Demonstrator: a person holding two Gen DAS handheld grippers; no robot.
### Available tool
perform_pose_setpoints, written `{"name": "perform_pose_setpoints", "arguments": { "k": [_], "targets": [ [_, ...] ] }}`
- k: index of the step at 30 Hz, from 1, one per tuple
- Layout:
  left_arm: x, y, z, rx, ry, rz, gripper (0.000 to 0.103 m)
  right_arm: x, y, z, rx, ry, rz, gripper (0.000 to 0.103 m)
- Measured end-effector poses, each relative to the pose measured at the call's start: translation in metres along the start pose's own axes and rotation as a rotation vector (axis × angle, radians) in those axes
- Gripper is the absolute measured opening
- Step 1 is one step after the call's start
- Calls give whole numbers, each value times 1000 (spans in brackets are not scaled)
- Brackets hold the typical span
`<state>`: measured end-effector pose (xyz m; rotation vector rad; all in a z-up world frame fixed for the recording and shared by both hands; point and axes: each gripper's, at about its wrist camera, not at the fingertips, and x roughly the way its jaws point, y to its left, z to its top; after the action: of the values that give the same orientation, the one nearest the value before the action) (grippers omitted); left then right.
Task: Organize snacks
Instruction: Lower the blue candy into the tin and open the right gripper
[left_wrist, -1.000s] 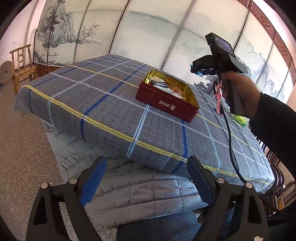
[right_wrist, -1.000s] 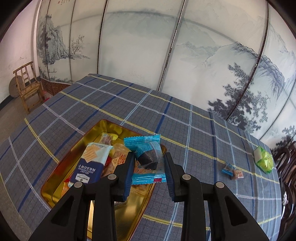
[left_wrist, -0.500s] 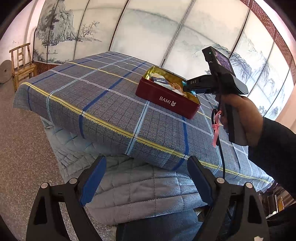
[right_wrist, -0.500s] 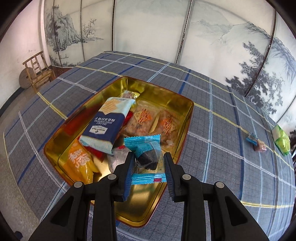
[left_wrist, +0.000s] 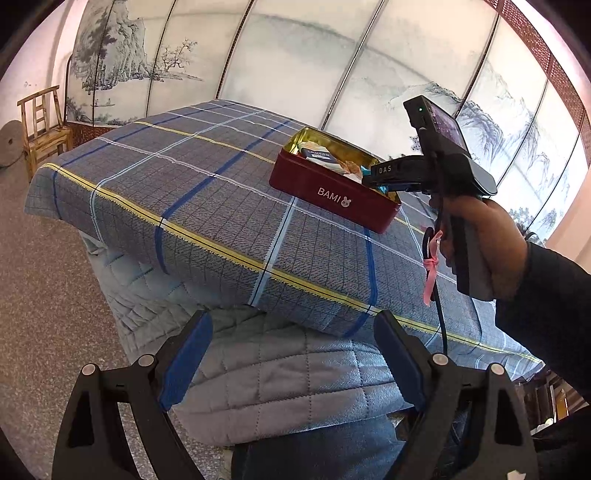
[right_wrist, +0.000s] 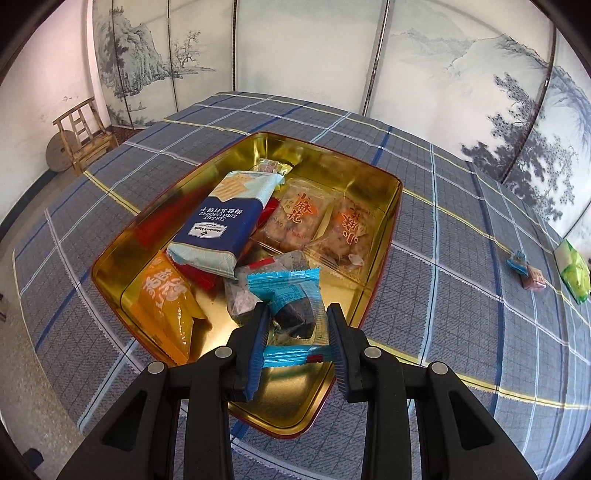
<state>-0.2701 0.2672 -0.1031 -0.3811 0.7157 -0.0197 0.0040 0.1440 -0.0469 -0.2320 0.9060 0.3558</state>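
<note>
Blue snack over the tin

Right gripper (right_wrist: 297, 328) grips blue-wrapped snack (right_wrist: 291, 314) above gold tin (right_wrist: 384, 221), beside cracker pack (right_wrist: 225, 225).

Your left gripper (left_wrist: 291, 354): black plastic frame, blue ribbed pads (left_wrist: 186, 360) on the fingers, silver round screws at the pivots. Your right gripper (right_wrist: 297, 328): same build. Its body reads "DAS" in white, green LED up top, black cable (left_wrist: 441, 314) plus pink ribbon (left_wrist: 429, 271) below. Your right hand (left_wrist: 484, 236): bare skin, dark sleeve (left_wrist: 546, 306).
</note>
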Motion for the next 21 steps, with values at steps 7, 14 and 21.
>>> {"name": "perform_pose_setpoints", "arguments": {
  "k": [7, 14, 21],
  "targets": [
    [2, 0, 0, 2, 5, 1, 86, -2, 0, -1, -7, -4, 9, 33],
    [3, -1, 0, 4, 11, 3, 86, -4, 1, -5, -26, -16, 4, 33],
    [4, -2, 2, 11, 18, 30, 86, -13, -8, -10, -11, -48, 137, 52]
  ]
}}
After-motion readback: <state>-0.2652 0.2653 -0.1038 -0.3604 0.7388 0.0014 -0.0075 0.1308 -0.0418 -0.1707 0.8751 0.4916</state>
